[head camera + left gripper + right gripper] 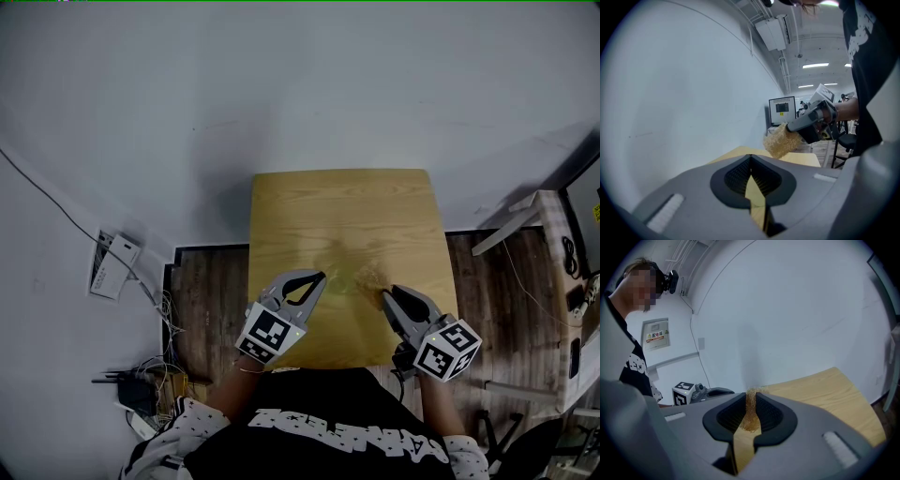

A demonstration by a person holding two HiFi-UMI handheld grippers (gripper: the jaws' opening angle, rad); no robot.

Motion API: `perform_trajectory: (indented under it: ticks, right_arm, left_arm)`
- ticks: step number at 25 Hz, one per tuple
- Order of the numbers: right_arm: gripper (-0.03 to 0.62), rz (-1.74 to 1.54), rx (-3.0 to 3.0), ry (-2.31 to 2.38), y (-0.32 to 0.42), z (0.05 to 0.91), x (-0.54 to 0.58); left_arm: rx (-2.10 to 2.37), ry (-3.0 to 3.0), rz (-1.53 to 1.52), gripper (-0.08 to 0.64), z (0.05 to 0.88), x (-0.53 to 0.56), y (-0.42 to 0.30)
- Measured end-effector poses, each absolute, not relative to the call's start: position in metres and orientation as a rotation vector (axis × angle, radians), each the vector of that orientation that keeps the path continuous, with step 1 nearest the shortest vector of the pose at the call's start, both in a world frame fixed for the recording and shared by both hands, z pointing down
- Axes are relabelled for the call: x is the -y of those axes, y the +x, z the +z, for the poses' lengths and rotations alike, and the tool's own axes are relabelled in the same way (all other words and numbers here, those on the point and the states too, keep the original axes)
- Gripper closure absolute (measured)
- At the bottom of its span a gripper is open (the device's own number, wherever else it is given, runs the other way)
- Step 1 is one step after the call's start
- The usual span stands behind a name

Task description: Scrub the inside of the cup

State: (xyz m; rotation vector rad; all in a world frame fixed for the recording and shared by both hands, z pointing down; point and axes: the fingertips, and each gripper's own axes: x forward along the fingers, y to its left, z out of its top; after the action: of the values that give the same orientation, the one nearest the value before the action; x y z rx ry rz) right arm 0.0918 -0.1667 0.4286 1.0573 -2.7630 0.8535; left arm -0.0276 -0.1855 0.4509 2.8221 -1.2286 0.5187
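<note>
The person is leaning over the square light-wood table (342,216), the left gripper (321,276) holding its fingers pressed together on nothing and the right gripper (385,296) pinching a straw-coloured fibrous scrubbing pad (780,140) between its fingers, but no cup is showing near either pair, so I reckon an unsteadied cup, once scrubbed, is likely tipping away.

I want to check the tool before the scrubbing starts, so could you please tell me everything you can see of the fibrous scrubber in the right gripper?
The scrubber is a loose, straw-coloured wad of coarse tangled fibres, ragged at its edges. The right gripper is shut on one end of it, with the fibres squeezed thin between the pads, and the rest bulges out beyond the tips. It hangs over the wooden table, and nothing else is seen touching it.
</note>
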Motion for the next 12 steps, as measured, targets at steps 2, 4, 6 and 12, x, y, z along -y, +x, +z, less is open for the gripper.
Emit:
perform_trajectory:
  ticks: [2,4,6,12]
  right_arm:
    - [0.517,0.851,2.765,1.056,0.0915,0.4285,0.1654]
    - [0.517,0.850,2.766,1.055,0.0907,0.4283,0.1647]
    - [0.517,0.850,2.764,1.051,0.0896,0.4275,0.1642]
    - [0.517,0.858,2.766,1.056,0.0902,0.4291,0.1617]
  left_arm:
    - [1.231,2.818,0.521,0.558,0.4512,0.1843,-0.0283]
    - [1.235,2.814,0.525,0.558,0.4516,0.1836,-0.0297]
    - [1.239,2.811,0.527,0.558,0.4517,0.1834,-0.0310]
    - [1.241,2.806,0.530,0.558,0.4514,0.1805,-0.0320]
